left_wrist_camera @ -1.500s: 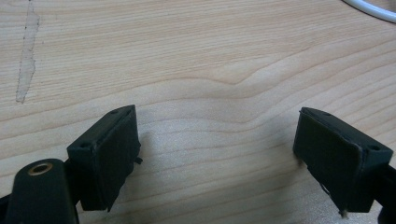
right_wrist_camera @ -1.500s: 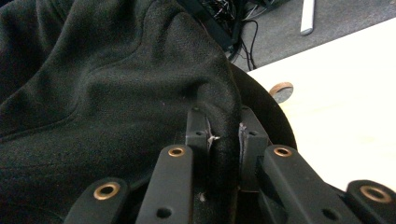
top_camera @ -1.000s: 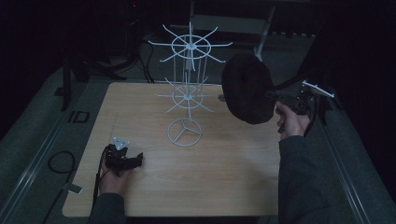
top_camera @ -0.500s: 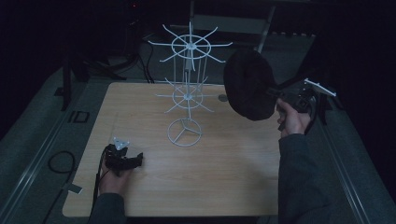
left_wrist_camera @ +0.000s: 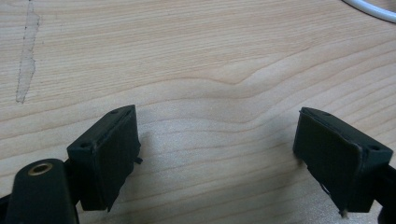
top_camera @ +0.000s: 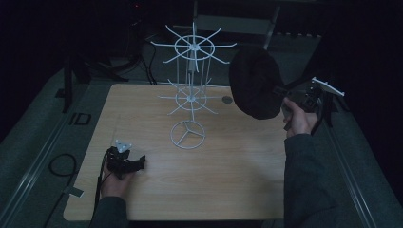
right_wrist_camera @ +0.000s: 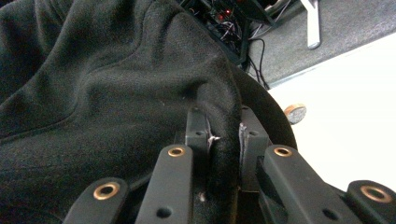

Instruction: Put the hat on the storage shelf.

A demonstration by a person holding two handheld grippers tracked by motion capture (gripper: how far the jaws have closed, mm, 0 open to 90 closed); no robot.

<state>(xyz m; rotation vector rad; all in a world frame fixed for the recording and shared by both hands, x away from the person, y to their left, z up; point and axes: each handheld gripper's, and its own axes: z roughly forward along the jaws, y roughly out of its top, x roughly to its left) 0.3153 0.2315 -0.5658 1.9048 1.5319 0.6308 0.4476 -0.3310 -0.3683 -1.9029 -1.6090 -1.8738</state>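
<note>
Beside the wire rack [top_camera: 191,90], the black hat [top_camera: 254,83] has barely shifted.

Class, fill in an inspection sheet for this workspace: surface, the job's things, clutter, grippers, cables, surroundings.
Surface: wooden table, pale scuff mark near the left side.
Job's things: black fleece hat held in the air to the right of the white wire rack; rack hooks bare.
Clutter: small round disc on the table's far side.
Grippers: left hand-held gripper open, resting low on the table; right hand-held gripper shut on the hat's edge.
Cables: black loop left of the table.
Surroundings: dark; grey floor, stands behind.
</note>
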